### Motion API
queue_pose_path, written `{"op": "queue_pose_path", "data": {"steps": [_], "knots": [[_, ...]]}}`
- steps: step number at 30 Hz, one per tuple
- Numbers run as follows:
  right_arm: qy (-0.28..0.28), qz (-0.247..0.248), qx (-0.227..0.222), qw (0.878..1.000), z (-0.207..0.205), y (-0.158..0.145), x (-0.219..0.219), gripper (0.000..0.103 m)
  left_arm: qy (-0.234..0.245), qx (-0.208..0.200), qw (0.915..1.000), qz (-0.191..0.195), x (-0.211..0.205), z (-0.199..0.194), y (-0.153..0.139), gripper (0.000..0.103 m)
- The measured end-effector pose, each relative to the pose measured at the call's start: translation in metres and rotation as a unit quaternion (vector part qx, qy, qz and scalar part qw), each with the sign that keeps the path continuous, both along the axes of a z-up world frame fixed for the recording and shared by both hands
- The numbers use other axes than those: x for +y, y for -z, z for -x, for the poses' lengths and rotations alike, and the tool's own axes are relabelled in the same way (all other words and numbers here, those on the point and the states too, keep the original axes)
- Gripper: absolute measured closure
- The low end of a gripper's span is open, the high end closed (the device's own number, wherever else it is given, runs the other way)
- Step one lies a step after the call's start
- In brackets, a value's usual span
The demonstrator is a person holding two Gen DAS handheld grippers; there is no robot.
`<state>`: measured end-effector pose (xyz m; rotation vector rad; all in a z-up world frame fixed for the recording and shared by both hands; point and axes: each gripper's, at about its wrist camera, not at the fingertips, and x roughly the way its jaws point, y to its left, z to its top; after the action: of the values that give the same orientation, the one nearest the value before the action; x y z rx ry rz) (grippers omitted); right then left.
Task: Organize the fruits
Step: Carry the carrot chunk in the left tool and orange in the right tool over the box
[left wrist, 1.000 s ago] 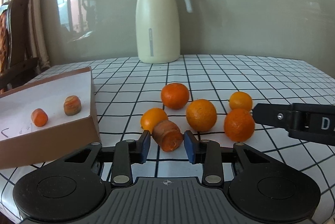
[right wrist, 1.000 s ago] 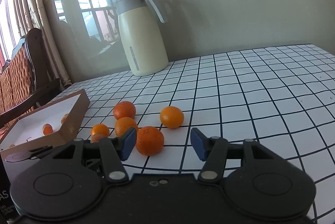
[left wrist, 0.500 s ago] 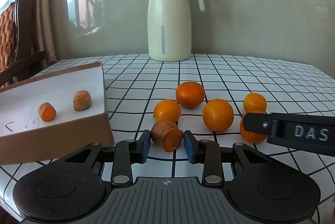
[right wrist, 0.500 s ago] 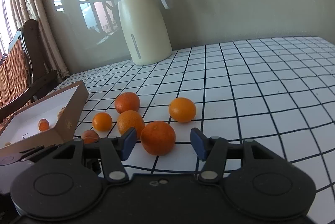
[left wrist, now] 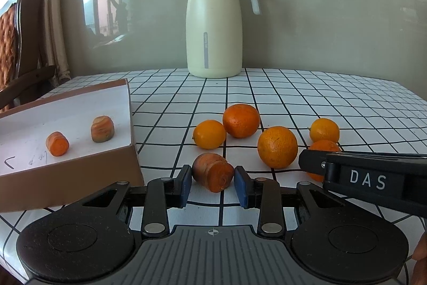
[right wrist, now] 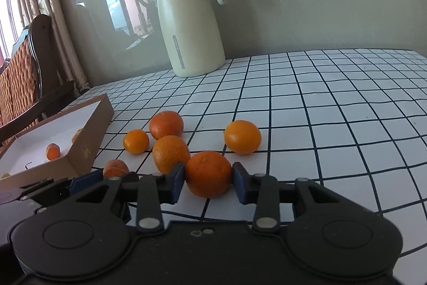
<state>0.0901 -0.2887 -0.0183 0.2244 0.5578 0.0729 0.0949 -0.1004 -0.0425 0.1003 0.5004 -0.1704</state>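
Observation:
A stubby carrot piece sits between the blue pads of my left gripper, which is shut on it just above the checked tablecloth. Beside it, my right gripper has its jaws closing on a round orange, with both pads touching its sides. In the left wrist view that orange is half hidden behind the right gripper's finger. Several more oranges lie loose just beyond. The brown box on the left holds two carrot pieces.
A cream pitcher stands at the back of the table by the wall. A wooden chair is at the far left behind the box. The tablecloth stretches away to the right of the fruit.
The right gripper's jaws have narrowed from wide apart to touching the orange on both sides. The left gripper has kept its hold on the carrot piece and barely moved.

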Motion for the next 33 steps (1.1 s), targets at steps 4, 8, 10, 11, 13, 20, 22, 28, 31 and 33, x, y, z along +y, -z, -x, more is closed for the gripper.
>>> {"op": "queue_pose_path", "data": {"steps": [4,8,10,11,13,20,22,28,31,33], "knots": [[0.004,-0.001,-0.003,1.0,0.003,-0.001,-0.004,0.073,-0.001,0.001,1.0,0.005,0.0,0.0,0.0,0.068],[0.003,0.0,-0.004,1.0,0.006,-0.002,-0.007,0.073,0.003,0.001,1.0,0.004,0.0,0.002,0.0,0.069],[0.002,-0.001,-0.004,1.0,0.008,-0.002,-0.007,0.073,0.005,0.0,1.0,0.003,0.0,0.003,0.0,0.069],[0.001,-0.002,-0.005,1.0,0.009,-0.003,-0.007,0.073,0.006,0.0,1.0,0.005,0.001,0.004,0.0,0.069],[-0.002,0.0,-0.011,1.0,0.012,-0.006,-0.007,0.073,0.009,-0.002,0.9999,0.005,0.002,0.006,-0.003,0.069],[-0.011,0.002,-0.021,1.0,0.025,-0.015,-0.008,0.073,0.024,-0.005,0.9997,0.008,0.006,0.014,-0.009,0.069],[-0.015,0.004,-0.024,1.0,0.029,-0.017,-0.008,0.073,0.027,-0.005,0.9996,0.009,0.009,0.017,-0.011,0.069],[-0.022,0.0,-0.044,0.999,0.036,-0.028,-0.005,0.073,0.033,-0.028,0.999,0.007,0.021,0.034,-0.02,0.069],[-0.03,0.002,-0.058,0.998,0.037,-0.033,0.001,0.073,0.033,-0.038,0.9987,0.008,0.028,0.04,-0.024,0.069],[-0.035,0.003,-0.067,0.997,0.037,-0.036,0.006,0.073,0.031,-0.043,0.9986,0.01,0.035,0.042,-0.027,0.069]]}}
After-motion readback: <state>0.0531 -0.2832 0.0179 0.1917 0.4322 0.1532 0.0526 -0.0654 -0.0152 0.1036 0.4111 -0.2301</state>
